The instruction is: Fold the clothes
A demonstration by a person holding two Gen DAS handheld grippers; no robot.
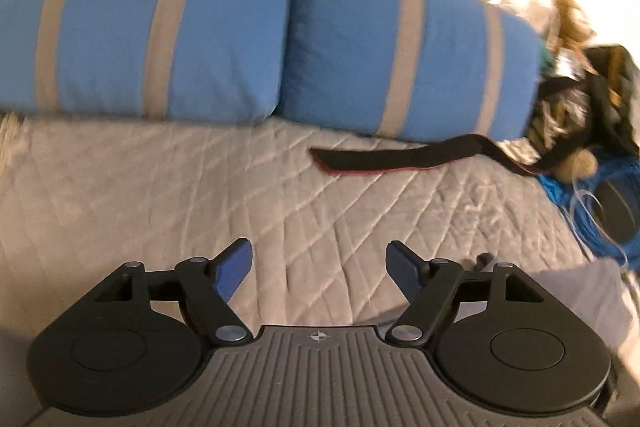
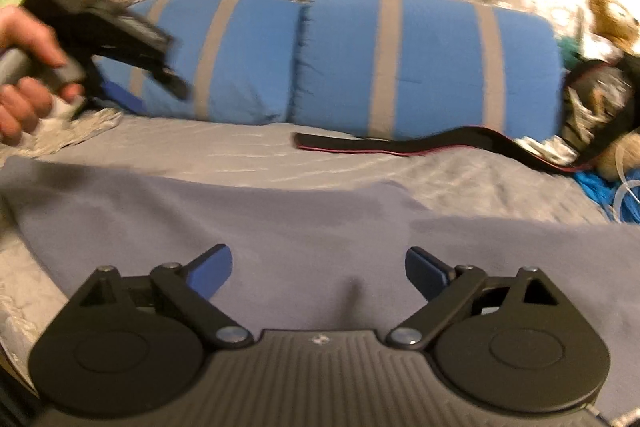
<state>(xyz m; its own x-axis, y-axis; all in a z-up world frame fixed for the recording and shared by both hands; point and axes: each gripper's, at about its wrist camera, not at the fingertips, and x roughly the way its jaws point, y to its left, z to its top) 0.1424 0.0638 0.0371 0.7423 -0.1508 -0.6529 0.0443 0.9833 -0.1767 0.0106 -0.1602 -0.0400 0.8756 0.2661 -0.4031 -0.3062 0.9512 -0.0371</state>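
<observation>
A grey-lavender garment lies spread flat on the quilted bed cover, filling the lower half of the right wrist view. Its edge shows at the lower right of the left wrist view. My right gripper is open and empty, hovering over the middle of the garment. My left gripper is open and empty over bare quilt, left of the garment. In the right wrist view the left gripper is held in a hand at the upper left, above the bed.
Two blue pillows with grey stripes line the far side of the bed. A black strap with red edge lies before them. A bag, plush toy and blue cord clutter the right. The quilt is grey.
</observation>
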